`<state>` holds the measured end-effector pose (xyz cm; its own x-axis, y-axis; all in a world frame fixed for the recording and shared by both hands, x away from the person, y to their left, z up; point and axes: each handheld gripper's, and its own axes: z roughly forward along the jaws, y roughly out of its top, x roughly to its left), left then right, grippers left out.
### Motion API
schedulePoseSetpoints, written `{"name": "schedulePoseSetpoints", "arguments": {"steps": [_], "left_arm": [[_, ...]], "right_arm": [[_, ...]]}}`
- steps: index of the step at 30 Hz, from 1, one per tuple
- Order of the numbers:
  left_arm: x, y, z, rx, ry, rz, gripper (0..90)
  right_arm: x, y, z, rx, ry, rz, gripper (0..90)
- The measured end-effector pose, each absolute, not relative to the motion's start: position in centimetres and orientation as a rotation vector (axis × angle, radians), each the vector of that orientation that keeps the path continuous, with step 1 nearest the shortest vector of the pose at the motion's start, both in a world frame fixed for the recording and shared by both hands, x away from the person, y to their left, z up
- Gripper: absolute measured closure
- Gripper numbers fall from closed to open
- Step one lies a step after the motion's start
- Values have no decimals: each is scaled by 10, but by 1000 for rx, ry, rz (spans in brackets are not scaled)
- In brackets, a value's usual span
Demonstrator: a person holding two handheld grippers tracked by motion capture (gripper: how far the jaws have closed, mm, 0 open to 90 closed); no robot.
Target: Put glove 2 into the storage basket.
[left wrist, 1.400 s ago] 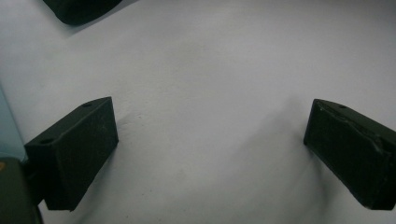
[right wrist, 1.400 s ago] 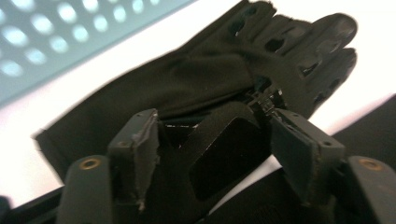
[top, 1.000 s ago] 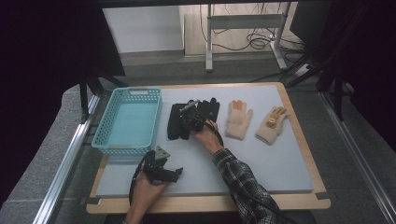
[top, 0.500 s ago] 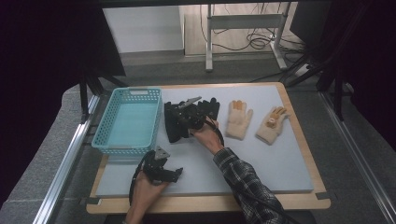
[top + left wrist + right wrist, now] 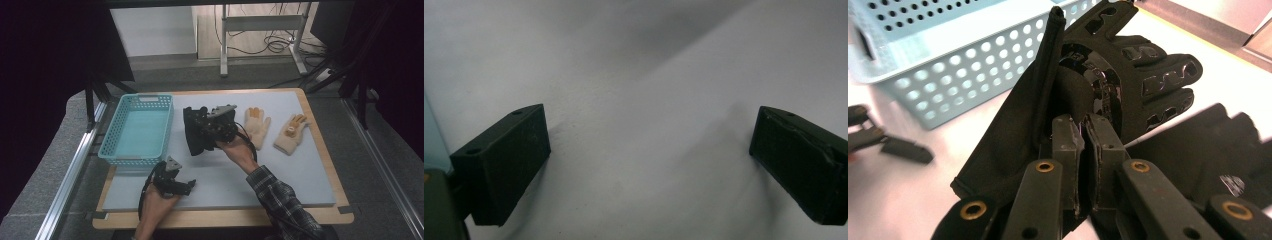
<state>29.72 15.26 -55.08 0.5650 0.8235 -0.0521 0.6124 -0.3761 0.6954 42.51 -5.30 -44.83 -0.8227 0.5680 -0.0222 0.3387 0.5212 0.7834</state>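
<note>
Right gripper (image 5: 1082,131): two black rectangular pads are carried on matte black link arms, each pinned by brass-coloured ringed rivets; a chipped pale edge is seen on one pad. Left gripper (image 5: 649,165): two black block-shaped jaws, small round holes noted on their upper faces, worn edge on one. A grey three-cornered plate (image 5: 173,163) is mounted on top. A dark plaid sleeve (image 5: 280,200) is worn on the right forearm.

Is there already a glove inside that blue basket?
No, in the high view the blue basket holds nothing; the black glove hangs from the right hand-held gripper beside it.
</note>
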Motion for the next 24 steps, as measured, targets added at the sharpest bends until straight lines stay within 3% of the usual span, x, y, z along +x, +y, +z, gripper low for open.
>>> {"name": "schedulePoseSetpoints", "arguments": {"steps": [9, 24], "left_arm": [[297, 152, -551, 2108, 1148, 402, 31], [297, 152, -551, 2111, 1147, 401, 31]], "right_arm": [[386, -101, -441, 789, 2465, 1226, 822], [317, -163, -474, 918, 2443, 1155, 814]]}}
